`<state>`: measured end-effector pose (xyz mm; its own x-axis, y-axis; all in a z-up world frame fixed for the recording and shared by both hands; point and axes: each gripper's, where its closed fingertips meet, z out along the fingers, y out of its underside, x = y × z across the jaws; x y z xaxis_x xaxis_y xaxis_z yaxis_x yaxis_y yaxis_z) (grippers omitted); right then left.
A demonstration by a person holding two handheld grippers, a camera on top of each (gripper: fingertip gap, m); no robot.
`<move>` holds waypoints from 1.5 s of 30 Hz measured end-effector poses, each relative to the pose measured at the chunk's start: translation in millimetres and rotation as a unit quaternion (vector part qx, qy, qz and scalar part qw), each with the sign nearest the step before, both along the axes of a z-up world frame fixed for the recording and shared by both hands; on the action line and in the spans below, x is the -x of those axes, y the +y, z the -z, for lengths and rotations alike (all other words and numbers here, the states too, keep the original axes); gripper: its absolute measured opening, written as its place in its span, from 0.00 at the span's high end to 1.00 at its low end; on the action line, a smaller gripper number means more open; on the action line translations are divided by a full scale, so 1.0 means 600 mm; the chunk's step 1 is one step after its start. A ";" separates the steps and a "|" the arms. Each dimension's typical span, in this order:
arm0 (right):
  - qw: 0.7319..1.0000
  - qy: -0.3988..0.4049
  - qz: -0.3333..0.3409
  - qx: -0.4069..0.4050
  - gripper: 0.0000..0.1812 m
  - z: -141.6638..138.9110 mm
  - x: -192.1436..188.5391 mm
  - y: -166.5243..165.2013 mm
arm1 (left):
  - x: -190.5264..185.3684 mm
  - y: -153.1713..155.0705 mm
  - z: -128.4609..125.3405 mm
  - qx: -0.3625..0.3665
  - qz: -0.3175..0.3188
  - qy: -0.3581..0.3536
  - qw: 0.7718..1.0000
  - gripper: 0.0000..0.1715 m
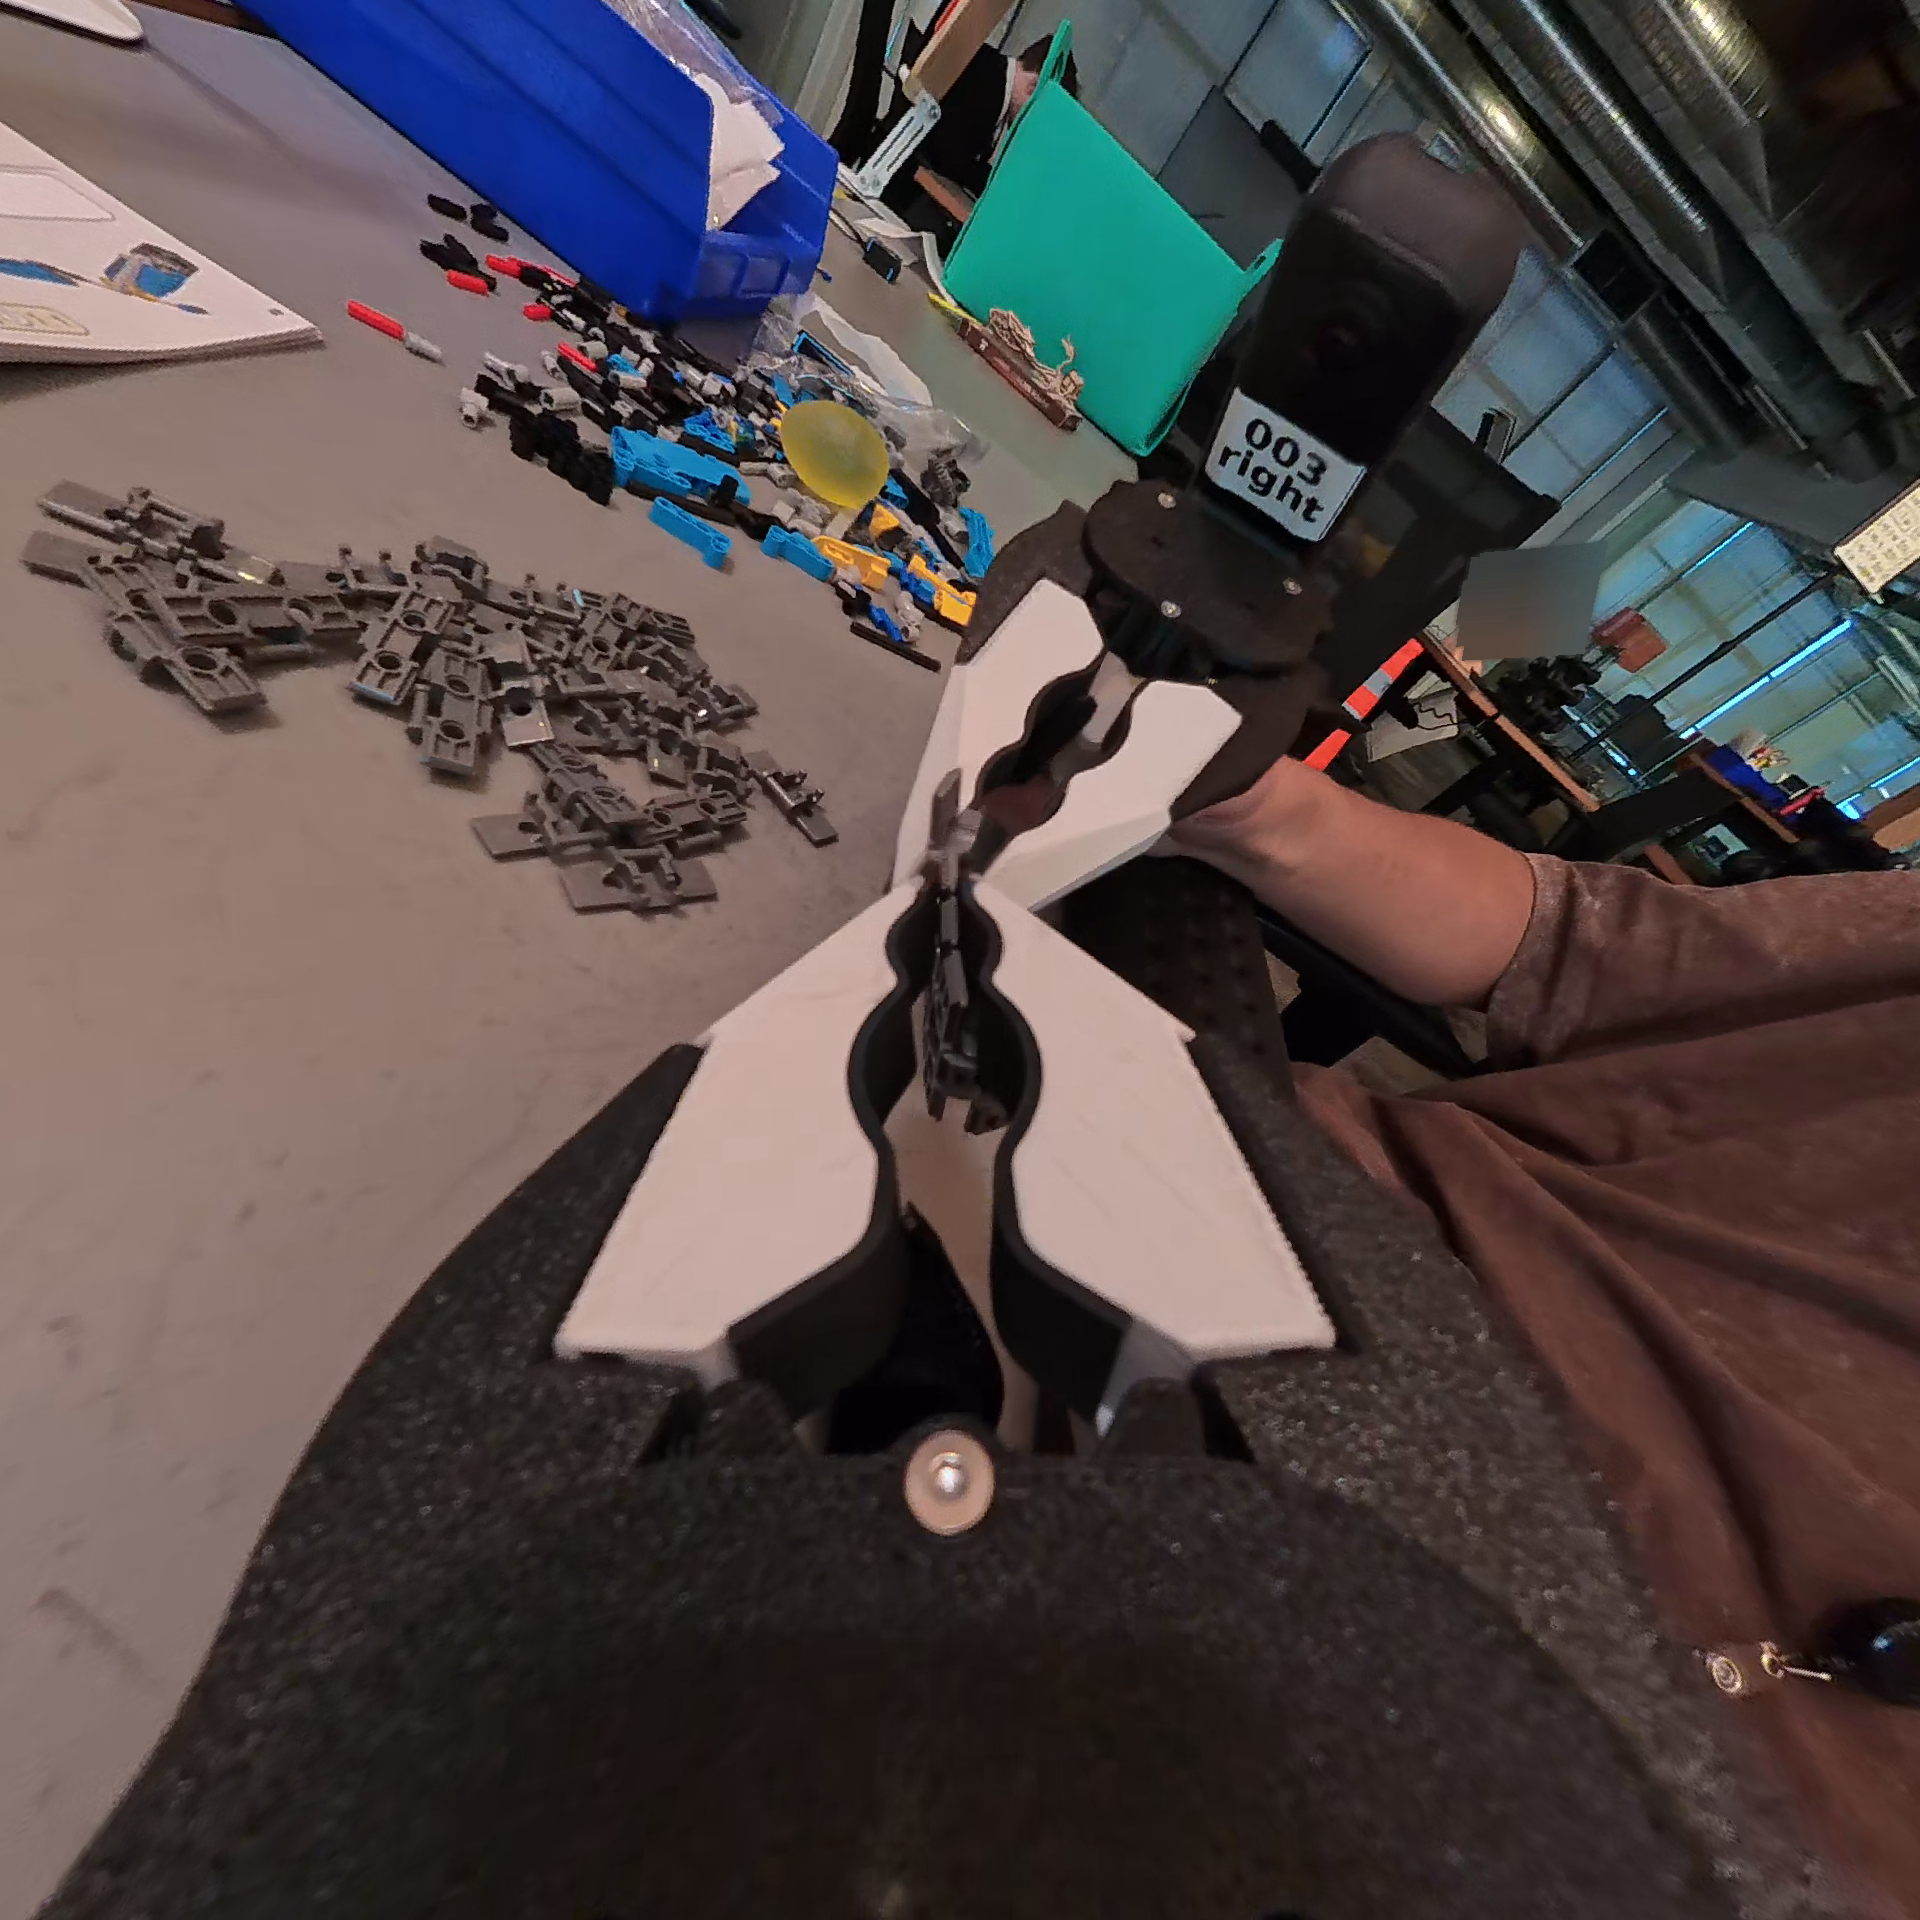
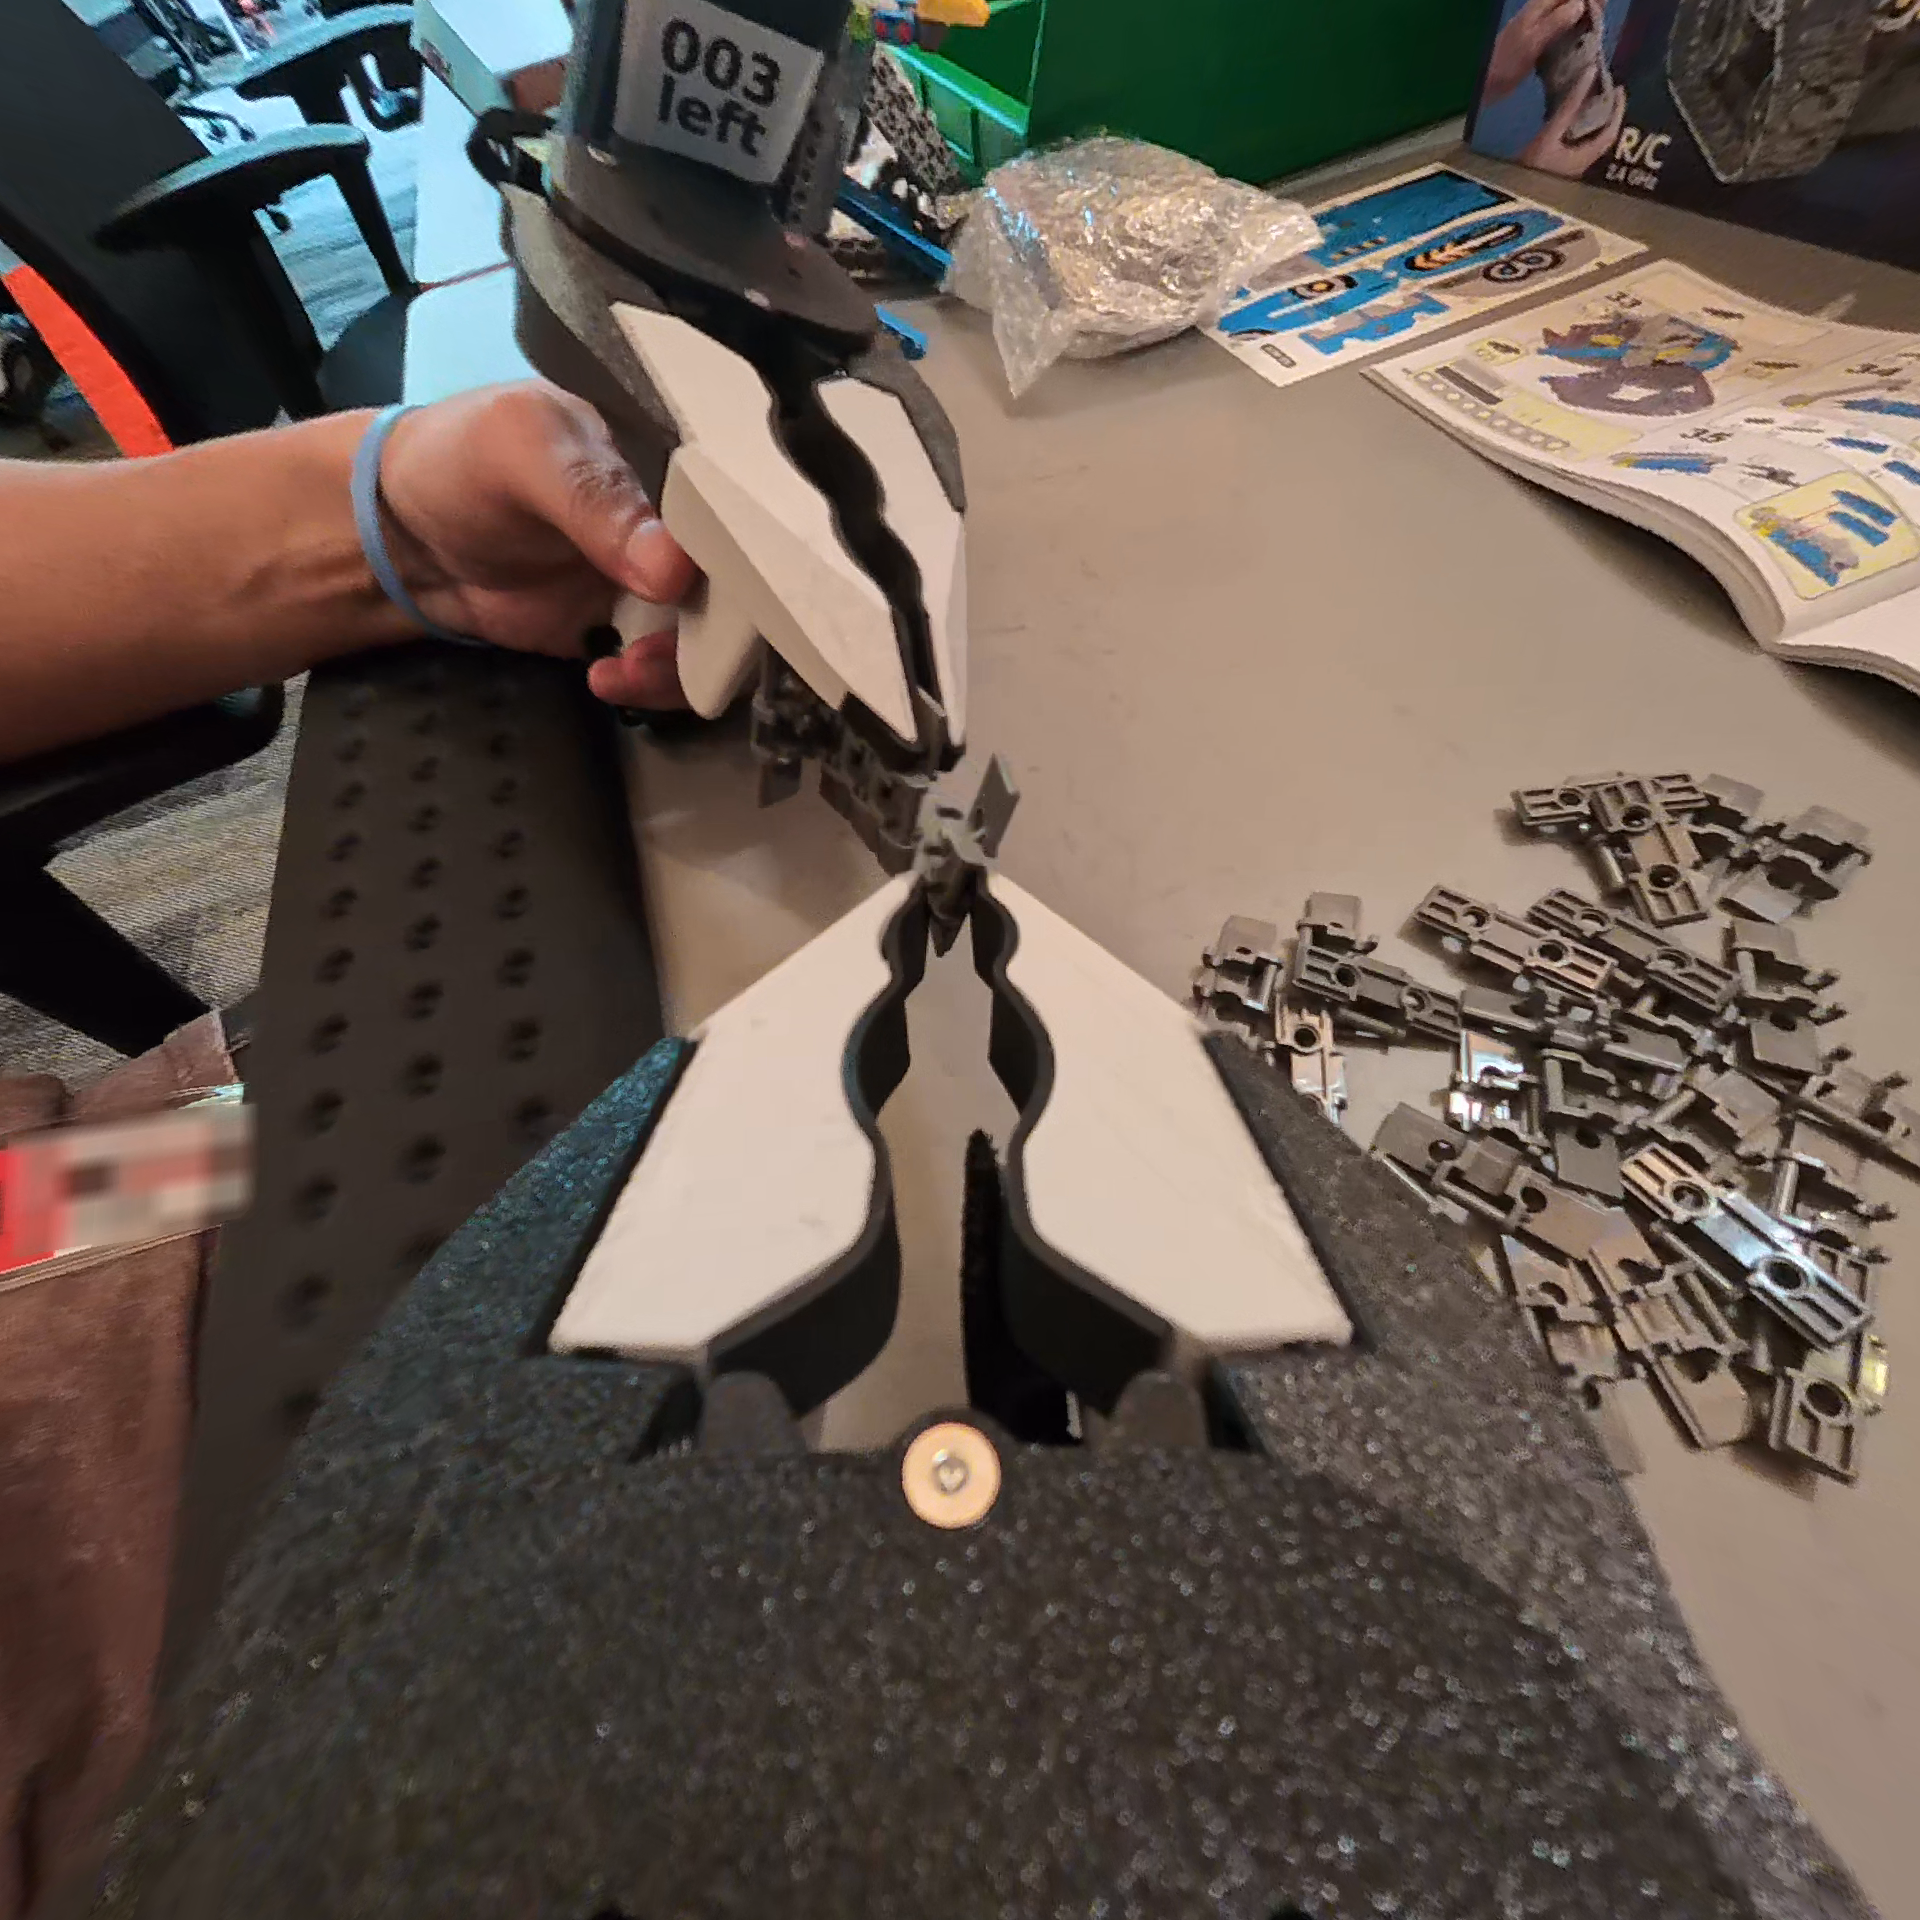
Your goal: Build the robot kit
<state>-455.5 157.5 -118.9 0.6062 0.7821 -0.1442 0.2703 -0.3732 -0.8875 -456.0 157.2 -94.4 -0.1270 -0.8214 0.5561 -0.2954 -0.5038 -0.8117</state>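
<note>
grey ribbed plastic track link [image 2: 961, 831] between left gripper [image 1: 948, 904] and right gripper [image 2: 948, 883]

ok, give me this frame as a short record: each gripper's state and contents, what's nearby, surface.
left gripper: shut on a dark strip of joined links
right gripper: shut on a single grey link
relation: fingertips nearly meet above the table edge; single link touches the strip's end
grey link pile: loose on the table, to the right gripper's right
mixed coloured parts: heap farther back, beside a blue bin
instruction booklet: open, far right
surface: grey table
</note>
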 end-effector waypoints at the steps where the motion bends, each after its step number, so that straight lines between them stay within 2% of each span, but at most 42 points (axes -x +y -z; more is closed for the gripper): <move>1: 1.000 -0.010 0.002 0.001 0.96 0.005 -0.001 0.001 | 0.000 -0.001 0.000 -0.002 0.001 0.000 1.000 0.98; 8: 0.996 -0.080 -0.007 -0.037 0.96 0.021 0.006 -0.004 | -0.002 -0.007 0.007 -0.011 0.009 0.012 1.000 0.98; 20: 0.992 -0.096 -0.026 -0.078 0.96 0.015 0.012 -0.013 | 0.003 -0.014 0.007 -0.016 0.020 0.012 1.000 0.98; 37: 0.995 -0.053 -0.073 -0.047 0.95 0.010 0.017 -0.039 | 0.004 -0.033 0.003 -0.008 0.054 0.005 0.998 0.99; 42: 0.990 -0.042 -0.133 -0.025 0.89 0.015 0.027 -0.070 | 0.005 -0.043 0.009 -0.002 0.074 0.014 0.997 0.99; 45: 0.989 -0.027 -0.144 -0.036 0.91 0.005 0.034 -0.076 | 0.003 -0.043 0.014 -0.007 0.071 0.022 0.997 0.99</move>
<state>-476.0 112.2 -122.2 0.3627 0.9302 -0.0558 0.4046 -0.2111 -0.8898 -457.8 131.5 -102.8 -0.2187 -0.8047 0.5520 -0.3984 -0.4428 -0.8033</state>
